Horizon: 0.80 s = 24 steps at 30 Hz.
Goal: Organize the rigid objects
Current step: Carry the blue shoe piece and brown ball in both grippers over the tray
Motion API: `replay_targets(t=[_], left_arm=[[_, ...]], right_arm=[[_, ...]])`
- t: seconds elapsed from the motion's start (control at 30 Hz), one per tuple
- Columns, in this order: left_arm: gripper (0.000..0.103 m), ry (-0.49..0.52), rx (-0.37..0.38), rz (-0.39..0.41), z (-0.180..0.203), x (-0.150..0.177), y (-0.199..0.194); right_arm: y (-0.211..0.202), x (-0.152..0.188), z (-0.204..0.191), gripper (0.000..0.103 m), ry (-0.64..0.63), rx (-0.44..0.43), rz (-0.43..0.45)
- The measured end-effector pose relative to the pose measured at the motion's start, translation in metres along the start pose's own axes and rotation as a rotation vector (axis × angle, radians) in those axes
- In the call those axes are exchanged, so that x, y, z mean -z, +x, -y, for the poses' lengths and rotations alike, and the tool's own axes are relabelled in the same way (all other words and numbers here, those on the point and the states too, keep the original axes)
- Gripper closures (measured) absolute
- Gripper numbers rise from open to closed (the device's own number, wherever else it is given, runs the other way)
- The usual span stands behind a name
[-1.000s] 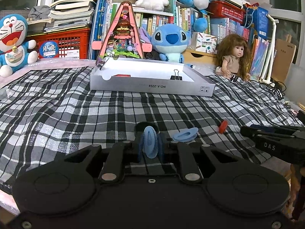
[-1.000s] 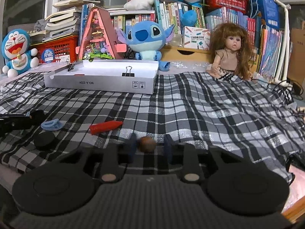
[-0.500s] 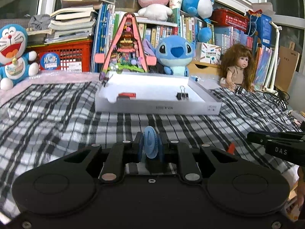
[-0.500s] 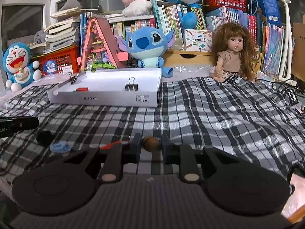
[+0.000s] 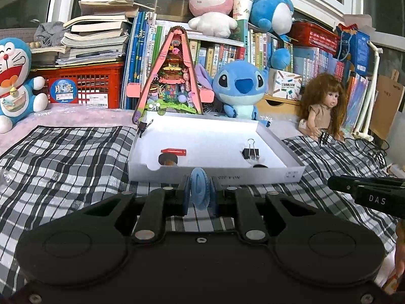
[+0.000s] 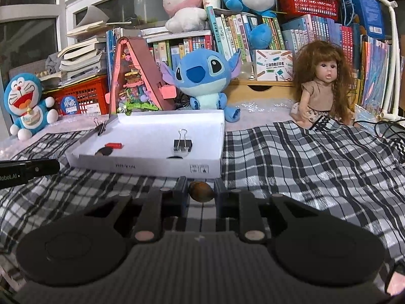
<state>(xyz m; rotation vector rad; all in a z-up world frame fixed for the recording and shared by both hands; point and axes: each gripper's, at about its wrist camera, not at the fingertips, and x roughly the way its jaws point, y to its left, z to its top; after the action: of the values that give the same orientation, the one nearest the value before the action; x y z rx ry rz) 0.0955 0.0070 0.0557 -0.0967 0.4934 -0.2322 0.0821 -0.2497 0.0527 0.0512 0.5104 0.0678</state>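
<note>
White shallow box (image 5: 217,174) lies on the plaid cloth (image 5: 63,157), already partly stocked: a red bar-shaped piece (image 5: 173,151) and a round brown item (image 5: 167,160) at its near-left, a black binder clip (image 5: 250,152) at near-right, a dark round thing (image 5: 258,166) just behind the front wall, and another clip (image 6: 100,128) pinched on the far-left corner. So several pieces look sorted; two more are in transit. Left gripper (image 5: 200,193) is clenched on a blue disc (image 5: 200,191), held on edge, and in its own view sits just below the box's front wall. Right gripper (image 6: 201,193) is clamped on a small brown nut-like ball (image 6: 201,190), also just short of the front wall, toward the box's right end. Neither piece is over the box yet; both drops remain, and I cannot tell whether anything is still loose on the cloth, since the gripper bodies hide the near ground. Against a second earlier: both views then showed the box far off toward 12 o'clock, with a second blue piece, a red piece and a dark round piece loose on the cloth nearby. Now the box fills the middle, its interior is visible from above, and those loose pieces have dropped out of sight. Both grips look unchanged. The other gripper's tip shows at 3 o'clock in the left view and 9 o'clock in the right.
</note>
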Motion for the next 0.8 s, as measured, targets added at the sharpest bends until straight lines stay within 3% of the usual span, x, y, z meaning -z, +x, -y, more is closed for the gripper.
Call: replay_targets(t=[0.33, 0.8], left_arm=[[0.088, -0.014, 0.008, -0.022, -0.006, -0.031, 0.031], [0.088, -0.07, 0.022, -0.111, -0.021, -0.078, 0.105]], right_arm=[[0.023, -0.031, -0.005, 0.076, 0.005, -0.02, -0.009], [0.078, -0.079, -0.005, 0.076, 0.115, -0.054, -0.075]])
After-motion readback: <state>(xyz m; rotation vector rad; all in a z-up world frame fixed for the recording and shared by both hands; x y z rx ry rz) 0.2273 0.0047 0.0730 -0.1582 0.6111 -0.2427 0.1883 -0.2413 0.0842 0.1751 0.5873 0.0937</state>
